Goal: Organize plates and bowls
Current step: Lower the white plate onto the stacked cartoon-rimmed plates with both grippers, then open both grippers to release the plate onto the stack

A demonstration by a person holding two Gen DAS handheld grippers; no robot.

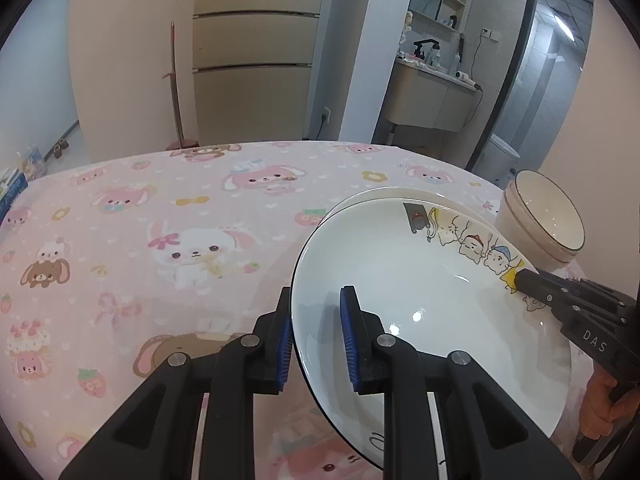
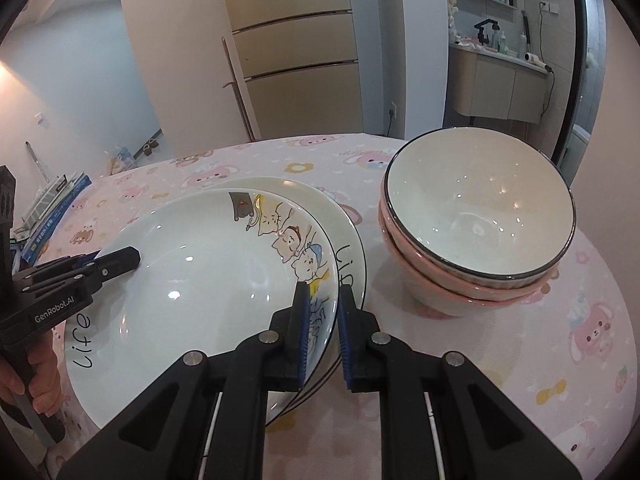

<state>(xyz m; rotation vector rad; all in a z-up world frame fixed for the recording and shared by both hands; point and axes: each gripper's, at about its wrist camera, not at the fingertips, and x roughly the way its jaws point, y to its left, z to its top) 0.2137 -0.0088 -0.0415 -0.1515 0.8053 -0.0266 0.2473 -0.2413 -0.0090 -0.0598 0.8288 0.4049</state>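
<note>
On the counter [image 2: 540, 360], draped in a pink cloth printed with cartoon rabbits, a white plate with cat drawings [image 2: 208, 280] sits on top of a second white plate [image 2: 352, 248] whose rim shows behind and to its right. Both tongs straddle the top plate's rim from opposite sides. The left tongs [image 1: 316, 336] have one blue pad inside the plate and one outside its left edge, with a gap showing, so they are narrow but not visibly pinching. The right tongs [image 2: 323, 332] bracket the right edge the same way, with a slim gap between pad and rim. Just right of the plates stand stacked pink bowls [image 2: 476, 216] with dark rims, cream inside, near but apart from the plates.
</note>
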